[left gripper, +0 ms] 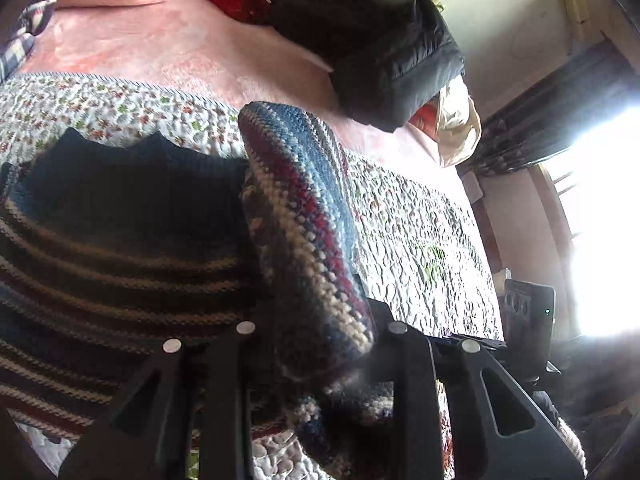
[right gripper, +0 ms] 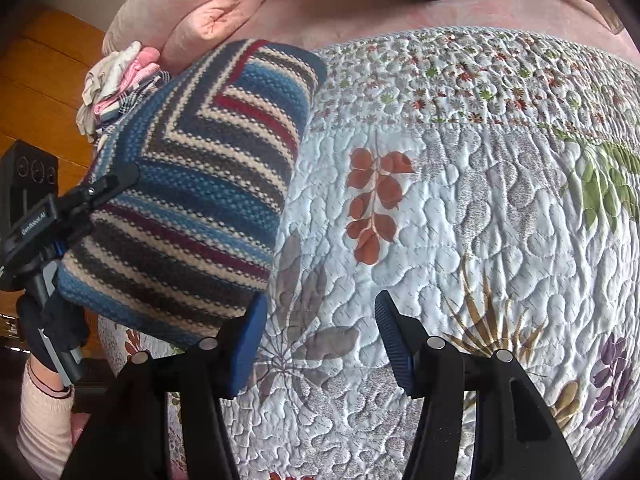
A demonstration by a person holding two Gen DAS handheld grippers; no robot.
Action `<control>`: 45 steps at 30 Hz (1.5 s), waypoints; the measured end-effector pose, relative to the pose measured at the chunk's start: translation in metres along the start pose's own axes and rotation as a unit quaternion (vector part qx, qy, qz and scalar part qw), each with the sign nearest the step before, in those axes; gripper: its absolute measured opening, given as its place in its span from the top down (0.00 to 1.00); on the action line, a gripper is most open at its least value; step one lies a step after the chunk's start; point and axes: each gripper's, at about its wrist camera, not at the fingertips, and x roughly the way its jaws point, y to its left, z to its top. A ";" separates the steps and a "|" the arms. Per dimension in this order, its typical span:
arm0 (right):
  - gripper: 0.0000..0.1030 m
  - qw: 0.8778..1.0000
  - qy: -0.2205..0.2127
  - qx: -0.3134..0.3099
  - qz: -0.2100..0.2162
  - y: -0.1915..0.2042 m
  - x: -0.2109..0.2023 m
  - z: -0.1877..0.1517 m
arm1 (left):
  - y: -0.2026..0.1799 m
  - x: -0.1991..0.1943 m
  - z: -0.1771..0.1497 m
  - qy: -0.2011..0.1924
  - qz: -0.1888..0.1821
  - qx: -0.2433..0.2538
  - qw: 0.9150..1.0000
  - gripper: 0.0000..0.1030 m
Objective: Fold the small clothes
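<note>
A striped knit sweater (left gripper: 120, 248) in blue, cream, dark red and grey lies on the floral quilt (left gripper: 420, 248). One folded part of it rises as a thick roll (left gripper: 304, 216) between my left gripper's (left gripper: 320, 320) black fingers, which are shut on it; the fabric hides the fingertips. From the right wrist view the same sweater (right gripper: 200, 184) sits at the left, with the left gripper (right gripper: 116, 180) clamped on its near-left edge. My right gripper (right gripper: 320, 340) hovers open over bare quilt (right gripper: 460, 208) just right of the sweater, its blue pads (right gripper: 248, 344) holding nothing.
A pile of small pink and white clothes (right gripper: 116, 76) lies behind the sweater near the bed edge. A pink blanket (right gripper: 208, 4) and a dark puffer jacket (left gripper: 392, 52) lie at the back. A gloved hand (right gripper: 52, 328) holds the left gripper. Wooden floor (right gripper: 48, 80) is at the left.
</note>
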 end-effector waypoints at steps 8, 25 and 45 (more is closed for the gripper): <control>0.44 0.999 0.009 -0.023 0.047 0.049 0.030 0.008 | 0.059 -0.070 0.008 -0.035 0.023 -0.022 0.999 0.75; 0.36 0.991 0.064 -0.012 0.116 0.128 0.117 0.026 | 0.195 -0.160 -0.010 -0.066 0.037 -0.072 0.995 0.75; 0.60 0.995 0.068 -0.060 0.040 0.138 0.137 0.015 | 0.262 -0.123 -0.048 -0.029 0.044 -0.066 0.996 0.68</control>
